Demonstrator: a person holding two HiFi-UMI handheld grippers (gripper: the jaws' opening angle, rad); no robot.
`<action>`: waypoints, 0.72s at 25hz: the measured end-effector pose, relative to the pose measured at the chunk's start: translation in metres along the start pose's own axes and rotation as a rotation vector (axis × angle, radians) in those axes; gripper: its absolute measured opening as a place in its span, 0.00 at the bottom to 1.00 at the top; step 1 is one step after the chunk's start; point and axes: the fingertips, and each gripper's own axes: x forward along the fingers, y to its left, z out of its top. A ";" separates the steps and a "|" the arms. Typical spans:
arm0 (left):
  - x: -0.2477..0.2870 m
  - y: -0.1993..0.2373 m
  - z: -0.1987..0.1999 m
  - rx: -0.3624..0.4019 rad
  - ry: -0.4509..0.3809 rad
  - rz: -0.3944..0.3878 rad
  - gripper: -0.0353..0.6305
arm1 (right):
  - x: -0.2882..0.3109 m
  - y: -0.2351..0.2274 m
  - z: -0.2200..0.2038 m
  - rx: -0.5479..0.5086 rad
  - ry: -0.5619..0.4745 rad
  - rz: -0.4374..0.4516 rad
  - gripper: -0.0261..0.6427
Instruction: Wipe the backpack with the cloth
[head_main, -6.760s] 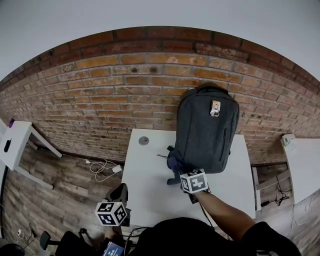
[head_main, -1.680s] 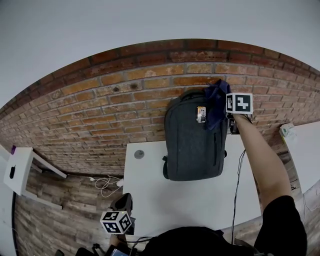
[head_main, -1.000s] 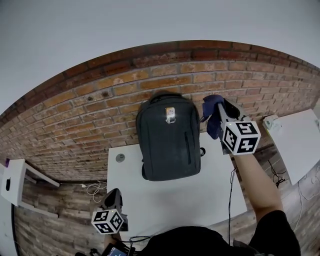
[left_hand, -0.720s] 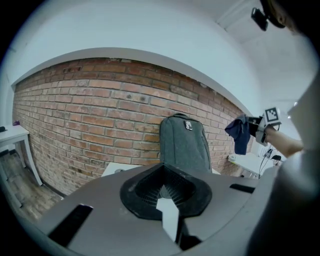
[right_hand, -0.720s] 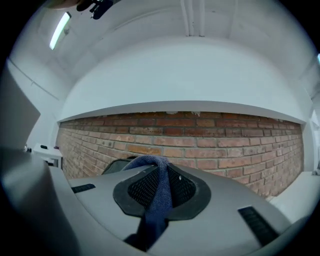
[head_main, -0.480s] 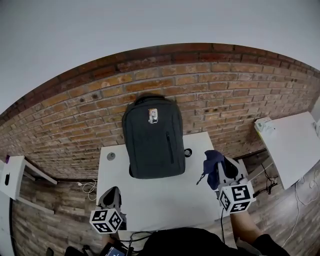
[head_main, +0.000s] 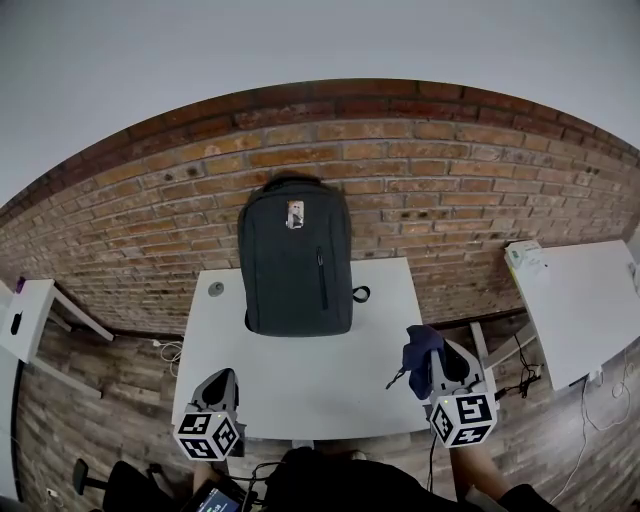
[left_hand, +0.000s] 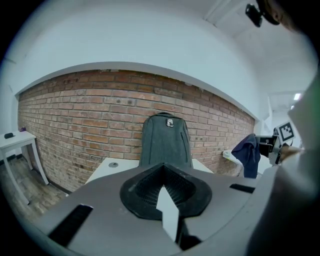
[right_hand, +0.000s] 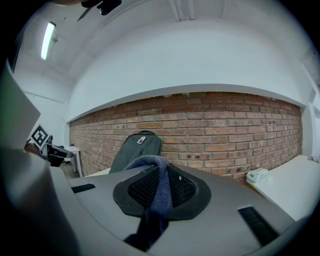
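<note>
A dark grey backpack (head_main: 295, 255) stands upright at the back of the white table (head_main: 310, 380), leaning on the brick wall; it also shows as the backpack (left_hand: 166, 140) and the backpack (right_hand: 137, 145) in the two gripper views. My right gripper (head_main: 432, 362) hovers off the table's near right corner, well away from the backpack, shut on a dark blue cloth (head_main: 420, 350) that hangs from its jaws. That cloth (right_hand: 160, 192) fills the gap of the right gripper (right_hand: 160, 172). My left gripper (head_main: 217, 392) sits low at the near left edge, shut on nothing (left_hand: 165, 176).
The brick wall (head_main: 450, 180) runs behind the table. A second white table (head_main: 585, 300) with a small pack (head_main: 525, 260) stands to the right, and a small white stand (head_main: 25, 305) to the left. A round cable port (head_main: 217, 289) sits beside the backpack. Cables (head_main: 165, 350) lie on the wooden floor.
My right gripper, still holding the cloth, has come down from the backpack's top right to the table's near right corner. The left gripper has stayed put.
</note>
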 end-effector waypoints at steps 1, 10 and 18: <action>-0.001 -0.004 -0.002 0.006 0.007 -0.004 0.05 | -0.004 -0.001 -0.003 0.006 0.004 0.003 0.09; -0.004 -0.025 -0.001 0.066 0.008 -0.080 0.05 | -0.037 0.000 -0.025 0.030 0.034 -0.005 0.09; -0.043 -0.025 -0.023 0.112 0.018 -0.169 0.05 | -0.060 0.012 -0.011 0.051 0.010 -0.032 0.09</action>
